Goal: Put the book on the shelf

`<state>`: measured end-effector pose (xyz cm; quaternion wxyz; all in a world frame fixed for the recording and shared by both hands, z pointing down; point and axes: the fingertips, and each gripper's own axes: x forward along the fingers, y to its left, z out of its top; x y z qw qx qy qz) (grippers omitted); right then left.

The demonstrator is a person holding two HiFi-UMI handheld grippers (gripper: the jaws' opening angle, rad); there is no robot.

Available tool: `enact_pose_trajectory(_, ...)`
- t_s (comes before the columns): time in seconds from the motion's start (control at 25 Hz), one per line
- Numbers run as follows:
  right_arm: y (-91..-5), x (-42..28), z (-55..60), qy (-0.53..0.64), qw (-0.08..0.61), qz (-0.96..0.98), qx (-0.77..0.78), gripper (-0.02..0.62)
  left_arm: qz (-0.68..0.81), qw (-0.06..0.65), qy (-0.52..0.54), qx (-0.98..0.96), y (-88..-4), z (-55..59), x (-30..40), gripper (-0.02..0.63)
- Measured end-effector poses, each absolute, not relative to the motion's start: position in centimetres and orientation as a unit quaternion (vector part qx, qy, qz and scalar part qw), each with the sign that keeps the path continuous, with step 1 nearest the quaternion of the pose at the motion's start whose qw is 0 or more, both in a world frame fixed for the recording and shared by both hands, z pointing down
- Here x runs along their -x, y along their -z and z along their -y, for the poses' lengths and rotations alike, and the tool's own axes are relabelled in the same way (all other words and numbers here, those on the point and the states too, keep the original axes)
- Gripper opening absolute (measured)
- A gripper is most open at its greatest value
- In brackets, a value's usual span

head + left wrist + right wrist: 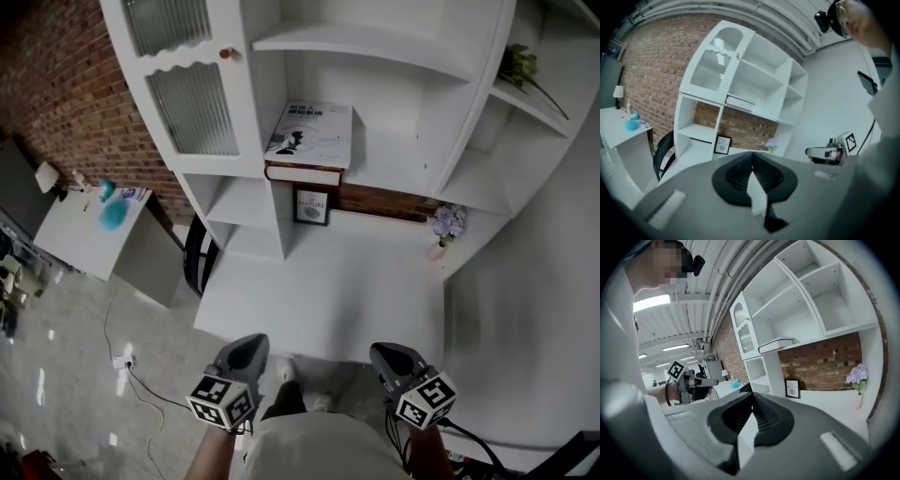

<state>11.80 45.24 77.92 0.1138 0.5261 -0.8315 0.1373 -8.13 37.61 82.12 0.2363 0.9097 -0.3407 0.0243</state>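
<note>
A white-covered book (pixel 309 137) with a dark red edge lies flat on a middle shelf of the white shelf unit (pixel 394 56). It also shows in the left gripper view as a thin slab, the book (pixel 739 101), and in the right gripper view, the book (pixel 776 344). My left gripper (pixel 251 345) and right gripper (pixel 384 354) hang low by my body, well back from the unit. Both are shut with nothing between their jaws, as the left gripper (pixel 751 158) and right gripper (pixel 751 400) show in their own views. Each sees the other off to the side.
Under the book's shelf a small framed picture (pixel 311 206) leans on the white desktop (pixel 328 291); a vase of purple flowers (pixel 447 225) stands to its right. A green plant (pixel 520 67) sits high on the right. A black chair (pixel 195 255) and a white side table (pixel 89 234) are left.
</note>
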Motion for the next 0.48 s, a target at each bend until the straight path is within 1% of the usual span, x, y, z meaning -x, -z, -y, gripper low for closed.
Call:
enact_pose_trajectory(0.08,-78.5,-11.3,-46.4,-0.145,0.110,0.838,-0.515,0.002,0.342,0.236,-0.025,-0.909,-82.4,-39.4,8.4,0.006)
enact_pose_trajectory(0.28,-78.3,-9.6,-48.0,-0.134,0.108,0.850,-0.499,0.002,0.351,0.208,-0.038,-0.912,-82.9,-41.9,9.6,0.006)
enact_pose_trajectory(0.48,-77.1,-8.6,-48.5,-0.115,0.096,0.850,-0.505,0.002,0.350,0.213,-0.039,-0.911,-83.3,-42.6,11.1,0.006)
